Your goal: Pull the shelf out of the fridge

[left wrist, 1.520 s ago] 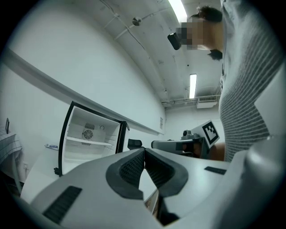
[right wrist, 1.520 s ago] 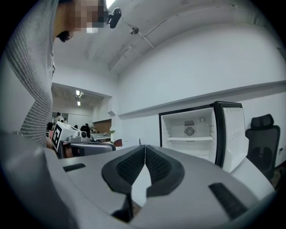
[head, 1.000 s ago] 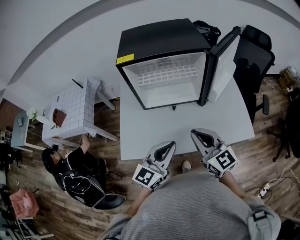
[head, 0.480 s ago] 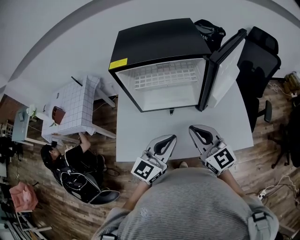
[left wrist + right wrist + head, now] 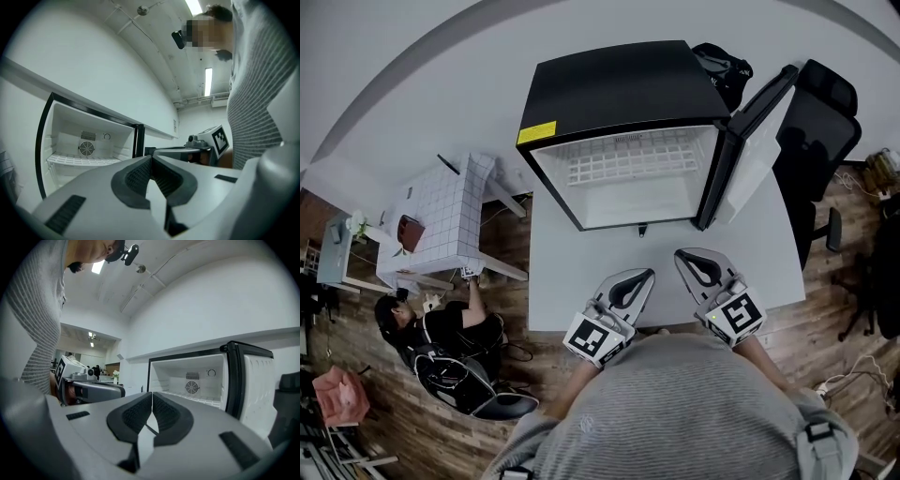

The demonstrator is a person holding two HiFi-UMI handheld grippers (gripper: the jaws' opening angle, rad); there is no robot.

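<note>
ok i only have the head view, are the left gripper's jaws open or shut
Observer: Shut. In the left gripper view the left gripper has its pads pressed together, with nothing between them.
Operator: and the right one
Observer: The right gripper is shut too and empty. It points toward the open fridge.
Operator: anything on its back wall i can't make out from up here
Observer: A small round fan grille sits on the back wall, just above the white wire shelf.
</note>
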